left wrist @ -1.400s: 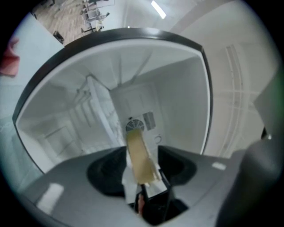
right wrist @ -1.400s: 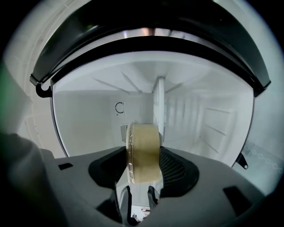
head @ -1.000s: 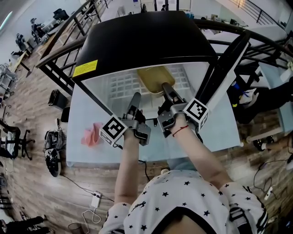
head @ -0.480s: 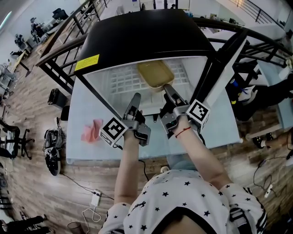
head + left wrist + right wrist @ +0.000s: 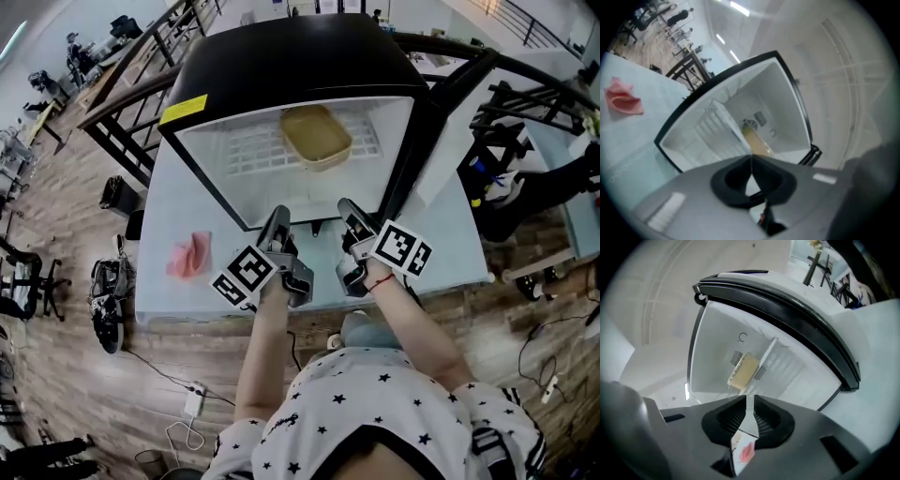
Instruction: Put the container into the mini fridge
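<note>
The mini fridge (image 5: 281, 66) stands open on the table, black outside and white inside. A tan container (image 5: 317, 137) rests on its white wire shelf, free of both grippers. My left gripper (image 5: 277, 217) hangs just outside the fridge mouth, shut on nothing. My right gripper (image 5: 347, 208) is beside it; its jaws are closing, a thin slit remains and nothing is between them. In the left gripper view the container (image 5: 757, 143) shows beyond the left gripper (image 5: 751, 157). In the right gripper view the container (image 5: 744, 371) lies ahead of the right gripper (image 5: 750, 399).
The fridge door (image 5: 441, 141) stands open on the right. A pink cloth (image 5: 190, 253) lies on the pale table (image 5: 450, 234) left of the fridge. Black railings (image 5: 122, 84) and office chairs surround the table.
Both grippers have drawn back out of the fridge mouth towards me, away from the container. The jaws of each have come together. The container stays on the shelf.
</note>
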{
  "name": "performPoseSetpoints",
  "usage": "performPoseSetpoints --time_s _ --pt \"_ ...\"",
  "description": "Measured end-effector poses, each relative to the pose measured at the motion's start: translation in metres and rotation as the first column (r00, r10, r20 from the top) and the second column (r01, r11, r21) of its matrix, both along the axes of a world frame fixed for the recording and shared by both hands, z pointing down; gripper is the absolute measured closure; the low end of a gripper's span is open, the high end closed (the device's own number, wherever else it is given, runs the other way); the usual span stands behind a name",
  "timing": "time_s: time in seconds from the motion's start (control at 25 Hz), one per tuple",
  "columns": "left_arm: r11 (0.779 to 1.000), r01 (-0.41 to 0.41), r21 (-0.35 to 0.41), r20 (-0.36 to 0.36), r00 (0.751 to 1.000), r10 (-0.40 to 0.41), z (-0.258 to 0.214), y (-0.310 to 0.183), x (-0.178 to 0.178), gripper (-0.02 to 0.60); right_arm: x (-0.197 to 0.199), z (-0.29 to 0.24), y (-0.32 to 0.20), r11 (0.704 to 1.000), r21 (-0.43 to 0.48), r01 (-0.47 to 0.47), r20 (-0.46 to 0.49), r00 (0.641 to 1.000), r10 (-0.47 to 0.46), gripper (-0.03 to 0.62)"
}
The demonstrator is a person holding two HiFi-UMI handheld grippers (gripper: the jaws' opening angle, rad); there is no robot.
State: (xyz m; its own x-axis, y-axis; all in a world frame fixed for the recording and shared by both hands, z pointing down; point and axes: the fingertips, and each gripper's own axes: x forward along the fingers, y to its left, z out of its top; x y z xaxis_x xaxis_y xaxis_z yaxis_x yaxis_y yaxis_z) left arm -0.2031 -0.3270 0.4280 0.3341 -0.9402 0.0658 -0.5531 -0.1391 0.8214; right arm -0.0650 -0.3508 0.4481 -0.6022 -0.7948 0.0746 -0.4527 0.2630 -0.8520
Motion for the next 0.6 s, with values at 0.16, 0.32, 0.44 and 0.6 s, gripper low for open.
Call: performPoseSetpoints --time_s 0.16,0.32,0.44,0.6 --pt "1.0 0.0 -0.002 0.1 0.995 0.001 0.007 0.019 0.011 0.575 0.008 0.007 0.021 0.998 0.061 0.025 -0.169 0.986 -0.014 0.551" --pt "1.0 0.004 0.001 0.24 0.971 -0.004 0.012 0.039 0.02 0.576 0.013 0.008 0.044 0.988 0.134 0.078 -0.336 0.941 -0.029 0.562" --pt "1.0 0.007 -0.012 0.311 0.95 -0.003 0.018 0.058 0.031 0.575 0.017 0.007 0.065 0.972 0.192 0.138 -0.437 0.899 -0.041 0.566" --pt "0.999 0.0 -0.041 0.38 0.925 0.015 0.027 0.088 0.051 0.575 0.028 0.007 0.096 0.951 0.233 0.203 -0.529 0.847 -0.051 0.569"
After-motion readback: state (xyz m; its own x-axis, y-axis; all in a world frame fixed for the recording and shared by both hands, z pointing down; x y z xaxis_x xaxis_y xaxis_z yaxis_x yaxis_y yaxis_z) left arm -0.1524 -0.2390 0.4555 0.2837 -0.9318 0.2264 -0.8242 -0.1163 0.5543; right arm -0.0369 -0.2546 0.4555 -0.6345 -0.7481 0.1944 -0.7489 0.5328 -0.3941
